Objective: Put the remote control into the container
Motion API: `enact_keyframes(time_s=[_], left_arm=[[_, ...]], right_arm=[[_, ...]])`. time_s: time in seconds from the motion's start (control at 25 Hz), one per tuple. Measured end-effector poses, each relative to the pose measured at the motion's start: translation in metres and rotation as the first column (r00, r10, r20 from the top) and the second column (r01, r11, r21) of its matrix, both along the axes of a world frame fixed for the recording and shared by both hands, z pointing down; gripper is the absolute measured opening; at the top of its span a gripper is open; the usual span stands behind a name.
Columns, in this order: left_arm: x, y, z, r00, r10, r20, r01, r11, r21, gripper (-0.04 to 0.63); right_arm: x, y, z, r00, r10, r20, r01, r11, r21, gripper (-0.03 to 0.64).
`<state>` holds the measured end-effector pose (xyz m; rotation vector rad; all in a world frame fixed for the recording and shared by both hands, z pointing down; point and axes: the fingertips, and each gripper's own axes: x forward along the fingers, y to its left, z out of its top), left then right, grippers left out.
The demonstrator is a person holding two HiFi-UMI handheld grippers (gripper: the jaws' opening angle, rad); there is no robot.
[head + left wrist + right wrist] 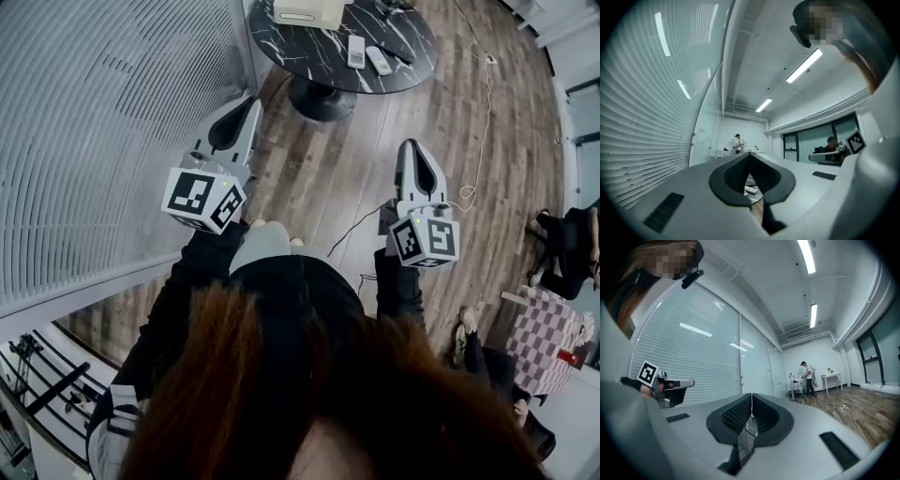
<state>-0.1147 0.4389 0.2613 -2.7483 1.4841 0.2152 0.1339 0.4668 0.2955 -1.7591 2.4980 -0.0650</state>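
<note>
Nothing of the task looks done yet: the person stands well back from the round dark table (314, 58) with both tools empty. The left hand-held gripper (249, 101) is clenched on nothing, its dark pads meeting tip to tip in its own view, and the right hand-held gripper (413, 145) is likewise closed with no object between its jaws. The remote control (356, 51), a pale slab, lies on the table toward its right near edge, with a second pale remote (378, 60) just beside it; which of the two is meant cannot be told. The container (307, 12), a pale box, sits toward the table's far side, partly cut off by the top of the head view, and is apart from both remotes. By the look of it everything is left to do: walk up to the table, open a gripper, take a remote, carry it over and let it go inside the box. The tabletop is black marble with white veining on a dark pedestal foot (322, 98). It stands on a wood-plank floor (356, 173), across which a pale cable (483, 122) trails. A glass wall with closed blinds (94, 122) runs along the left, strip lights (813, 315) line the white ceiling, and another person (807, 376) stands at the room's far end
</note>
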Motion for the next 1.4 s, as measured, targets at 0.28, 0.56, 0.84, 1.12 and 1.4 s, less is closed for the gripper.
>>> enact_keyframes(time_s=[0.28, 0.56, 0.84, 1.12, 1.4], left_arm=[[0.008, -0.039, 0.011, 0.999, 0.039, 0.02, -0.039, 0.999, -0.032, -0.002], [0.008, -0.084, 0.028, 0.996, 0.087, 0.01, -0.086, 0.992, -0.093, -0.002], [0.013, -0.154, 0.04, 0.995, 0.101, -0.001, -0.1, 0.99, -0.096, -0.002], [0.012, -0.231, 0.051, 0.989, 0.147, -0.001, -0.146, 0.981, -0.125, -0.002], [-0.002, -0.301, 0.038, 0.99, 0.139, 0.015, -0.137, 0.986, -0.092, -0.002]], right_arm=[[0.007, -0.031, 0.001, 1.0, 0.007, 0.013, -0.008, 1.0, 0.008, 0.02], [-0.009, -0.06, -0.008, 0.999, -0.035, -0.003, 0.035, 0.999, 0.035, 0.02], [-0.007, -0.118, 0.004, 1.0, -0.006, -0.029, 0.006, 1.0, 0.002, 0.02], [-0.027, -0.199, 0.007, 0.999, 0.002, -0.04, -0.003, 1.0, -0.026, 0.02], [-0.036, -0.263, -0.005, 0.999, 0.031, -0.039, -0.031, 0.999, -0.01, 0.02]])
